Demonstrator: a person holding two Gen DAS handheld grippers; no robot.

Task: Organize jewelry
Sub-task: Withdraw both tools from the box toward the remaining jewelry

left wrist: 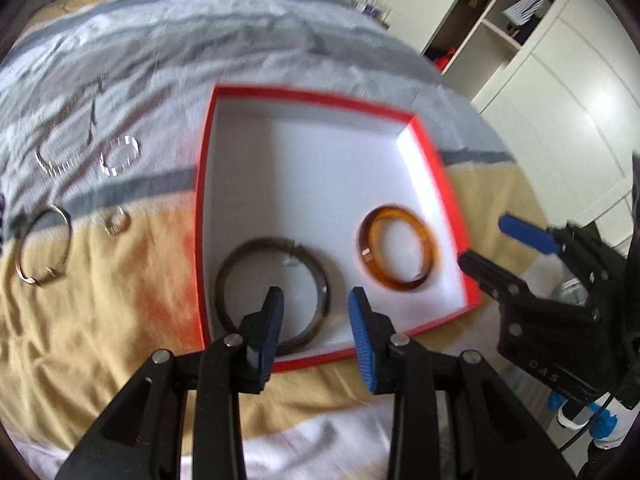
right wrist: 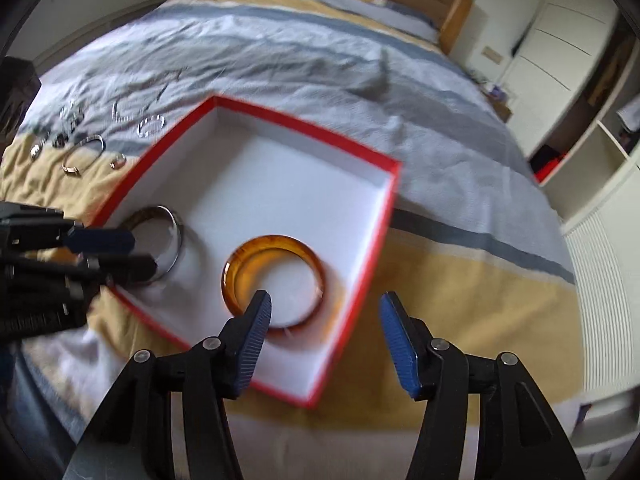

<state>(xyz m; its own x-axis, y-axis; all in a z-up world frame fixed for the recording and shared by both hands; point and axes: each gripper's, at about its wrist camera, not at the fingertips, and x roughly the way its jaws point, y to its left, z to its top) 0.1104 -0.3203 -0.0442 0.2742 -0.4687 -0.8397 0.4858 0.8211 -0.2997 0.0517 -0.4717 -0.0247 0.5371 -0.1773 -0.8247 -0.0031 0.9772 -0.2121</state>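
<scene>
- Red-rimmed box (left wrist: 206,184), white inside, lies open on a striped bedspread (left wrist: 120,300). Two bangles lie flat on its near floor, apart from each other.
- Dark bangle (left wrist: 224,280) at near left of the box; in the right wrist view its inner face looks shiny, metal-like. Amber bangle (right wrist: 234,276) lies to its right, translucent and glossy.
- Left gripper (left wrist: 316,300) hangs above the dark bangle, jaws spread, nothing between the pads. Right gripper (right wrist: 326,304) hangs over the amber bangle and the box's near right rim, jaws spread wider, also empty.
- Loose pieces wait on the cloth left of the box: a thin open bangle (left wrist: 66,220), a small ring (left wrist: 118,222), two sparkly bracelets (left wrist: 120,156) and chains farther off, blurred.
- Handling, judged: bangles are rigid, light and smooth, likely slippery; the amber one could chip if dropped. Pinch across the band's wall, one pad inside the hoop. Chains are limp; take them at a bunched spot.
- Writing: faint letters "DAS" on the right gripper's body in the left wrist view; nothing else readable.
</scene>
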